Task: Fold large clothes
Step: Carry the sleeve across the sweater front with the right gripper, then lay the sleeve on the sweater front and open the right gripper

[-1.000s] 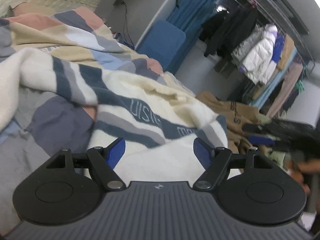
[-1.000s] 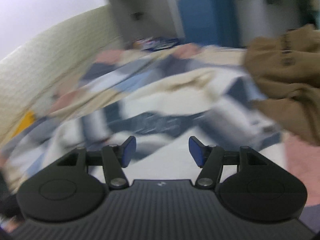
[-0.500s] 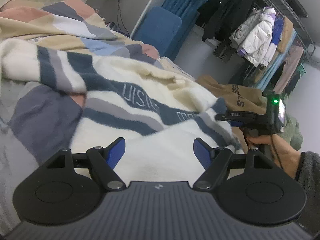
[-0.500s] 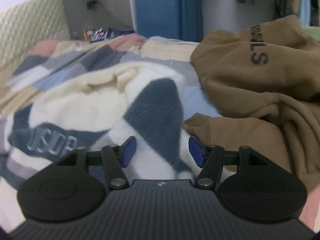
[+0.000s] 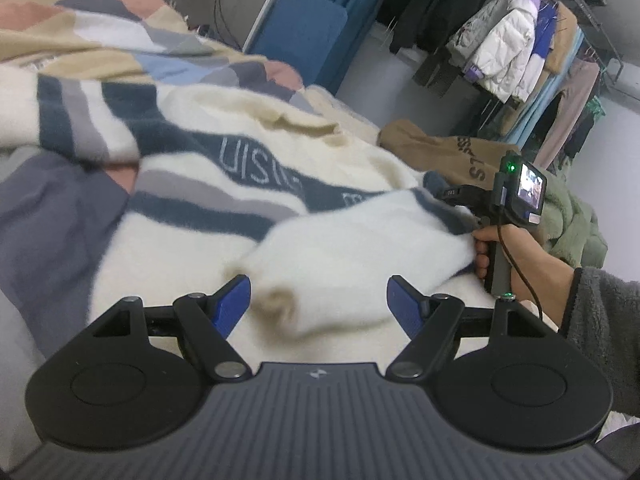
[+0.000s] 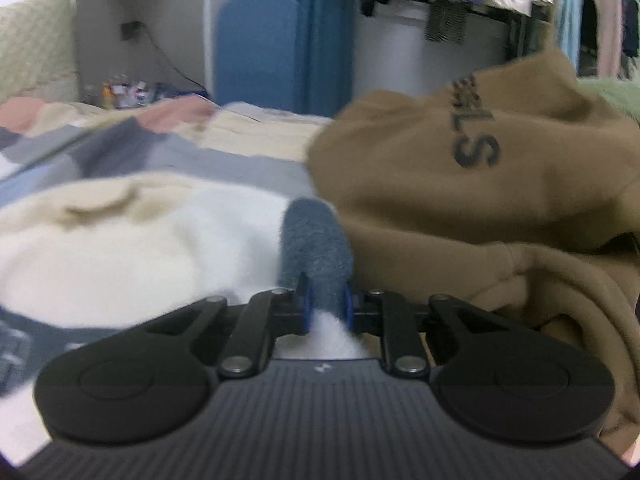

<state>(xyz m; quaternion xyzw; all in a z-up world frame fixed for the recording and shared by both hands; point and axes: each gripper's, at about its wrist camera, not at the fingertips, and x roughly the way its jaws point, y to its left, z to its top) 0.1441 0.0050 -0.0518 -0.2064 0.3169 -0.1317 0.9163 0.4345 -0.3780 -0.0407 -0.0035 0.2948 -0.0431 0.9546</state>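
Note:
A cream fleece sweater (image 5: pixel 192 208) with navy and grey stripes and lettering lies spread on the bed. My left gripper (image 5: pixel 318 306) is open, just above a folded-over cream sleeve (image 5: pixel 344 264) of it. My right gripper (image 6: pixel 326 306) is shut on the navy end of the sweater (image 6: pixel 316 240), pinching a fold that stands up between the blue pads. In the left wrist view the right gripper (image 5: pixel 452 196) shows at the sweater's right edge, held by a hand.
A brown hoodie (image 6: pixel 460 184) lies heaped right of the sweater, with a green fleece (image 5: pixel 572 220) beyond it. The patchwork bedspread (image 5: pixel 52 216) lies under everything. A blue chair (image 5: pixel 300 28) and a clothes rack (image 5: pixel 516 48) stand behind the bed.
My right gripper has closed on the navy end of the sweater. The sleeve has been pulled over toward my left gripper, which stays open.

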